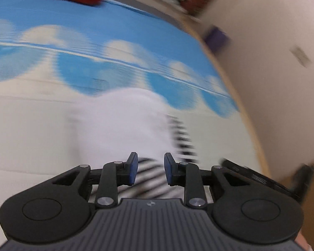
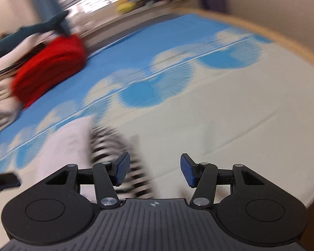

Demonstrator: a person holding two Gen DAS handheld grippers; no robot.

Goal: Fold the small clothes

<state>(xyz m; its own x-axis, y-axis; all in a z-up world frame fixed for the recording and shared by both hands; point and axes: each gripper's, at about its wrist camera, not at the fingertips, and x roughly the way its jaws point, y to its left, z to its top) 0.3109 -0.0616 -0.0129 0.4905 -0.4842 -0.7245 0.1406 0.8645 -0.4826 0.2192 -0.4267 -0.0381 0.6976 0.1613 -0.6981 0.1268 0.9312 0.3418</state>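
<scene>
The garment (image 1: 123,121) lies on the bed (image 1: 31,125), directly ahead of both tools. Its left part is plain white; its right part carries black-and-white stripes (image 2: 111,146). The left tool (image 1: 150,170) stands partly open, striped cloth showing in the gap, pads not pressing on it. The right tool (image 2: 155,169) stands wider open and empty, just right of the garment. The bed cover is white with a blue cloud pattern. A red bundle (image 2: 50,69) lies at the far left edge. Beyond are pale walls and a yellow item (image 2: 129,0), possibly a toy. Motion blur obscures the garment's type and outline.
</scene>
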